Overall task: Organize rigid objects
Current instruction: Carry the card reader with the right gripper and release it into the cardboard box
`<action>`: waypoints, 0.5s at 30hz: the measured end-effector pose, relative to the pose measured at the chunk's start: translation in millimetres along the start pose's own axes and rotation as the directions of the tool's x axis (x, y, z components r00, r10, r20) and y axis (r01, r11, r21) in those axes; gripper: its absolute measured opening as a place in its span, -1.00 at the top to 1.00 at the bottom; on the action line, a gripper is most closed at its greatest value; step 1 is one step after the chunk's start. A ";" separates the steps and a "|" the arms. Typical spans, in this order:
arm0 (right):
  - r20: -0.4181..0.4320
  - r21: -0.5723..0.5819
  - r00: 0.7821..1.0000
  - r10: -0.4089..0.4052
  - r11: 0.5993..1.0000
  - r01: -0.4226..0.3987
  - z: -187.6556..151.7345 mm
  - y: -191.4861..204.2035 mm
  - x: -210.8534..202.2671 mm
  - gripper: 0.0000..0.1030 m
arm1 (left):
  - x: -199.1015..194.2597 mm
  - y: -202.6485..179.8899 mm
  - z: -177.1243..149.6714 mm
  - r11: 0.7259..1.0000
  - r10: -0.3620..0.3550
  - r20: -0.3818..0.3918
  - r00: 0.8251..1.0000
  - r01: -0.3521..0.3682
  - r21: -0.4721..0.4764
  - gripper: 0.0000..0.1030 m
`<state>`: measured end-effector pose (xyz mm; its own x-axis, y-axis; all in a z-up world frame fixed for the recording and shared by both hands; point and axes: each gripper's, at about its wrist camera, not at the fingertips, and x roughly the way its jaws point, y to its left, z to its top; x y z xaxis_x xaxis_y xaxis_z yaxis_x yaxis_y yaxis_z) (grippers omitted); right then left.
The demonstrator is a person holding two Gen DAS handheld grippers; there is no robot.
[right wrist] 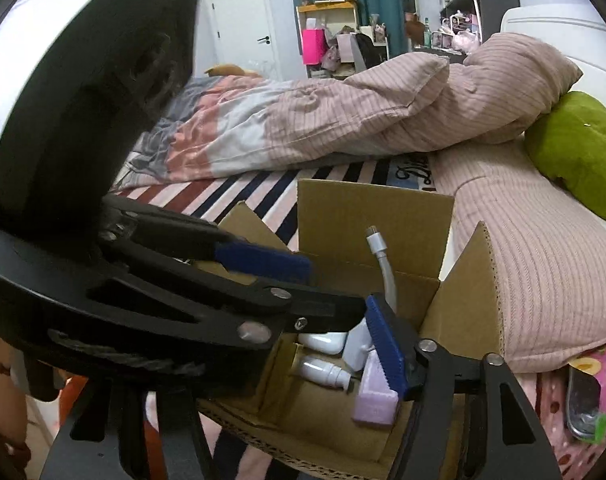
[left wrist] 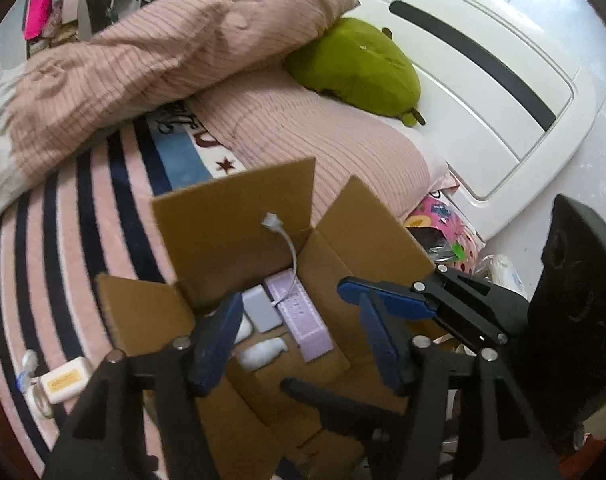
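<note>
An open cardboard box (left wrist: 239, 216) sits on the striped bed. It holds a lilac box (left wrist: 303, 316), a pale blue-grey adapter (left wrist: 261, 308) with a white cable (left wrist: 291, 252) sticking up, and a white bottle (left wrist: 263, 352). My left gripper (left wrist: 299, 340) is open and empty above the box. My right gripper (left wrist: 351, 292) reaches in from the right; it looks open and empty. In the right wrist view the box (right wrist: 375, 216), lilac box (right wrist: 373, 400), bottle (right wrist: 323, 372) and cable (right wrist: 385, 268) show. The right gripper (right wrist: 271, 356) is there, left gripper (right wrist: 311, 276) crossing in front.
A white charger (left wrist: 61, 380) with a cable lies on the striped blanket (left wrist: 63, 240) left of the box. A pink duvet (left wrist: 163, 64) and a green plush (left wrist: 359, 68) lie behind. A white headboard (left wrist: 483, 80) stands at right. Colourful bags (right wrist: 583, 392) lie beside the bed.
</note>
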<state>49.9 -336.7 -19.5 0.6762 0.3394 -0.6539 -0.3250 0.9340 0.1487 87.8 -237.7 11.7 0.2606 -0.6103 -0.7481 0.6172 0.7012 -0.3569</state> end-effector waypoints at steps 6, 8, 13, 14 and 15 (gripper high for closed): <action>0.007 -0.003 1.000 0.004 1.000 -0.004 -2.3 12.6 -4.3 -0.52 | -39.5 11.9 -14.3 0.996 0.084 0.068 0.994 -0.084 -0.007 -0.32; 0.027 -0.021 1.000 0.003 1.000 -0.002 -0.1 20.8 -9.1 -0.61 | -57.8 18.4 -22.6 0.994 0.105 0.102 0.989 -0.103 -0.018 -0.34; 0.059 -0.059 0.997 0.055 0.997 -0.052 8.6 52.6 -13.7 -0.69 | -105.9 44.8 -50.7 0.985 0.170 0.178 0.969 -0.161 -0.063 -0.37; 0.059 -0.069 0.996 0.061 0.996 -0.057 10.6 60.3 -12.0 -0.72 | -118.6 53.8 -60.4 0.980 0.192 0.196 0.962 -0.180 -0.080 -0.38; 0.061 -0.083 0.996 0.062 0.995 -0.056 12.8 72.0 -9.6 -0.81 | -126.9 60.2 -68.0 0.976 0.211 0.207 0.955 -0.195 -0.093 -0.39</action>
<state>28.5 -271.2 7.0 0.6937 0.4024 -0.5974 -0.4163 0.9008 0.1234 41.4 -92.9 47.1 0.5330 -0.5118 -0.6738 0.4826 0.8380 -0.2548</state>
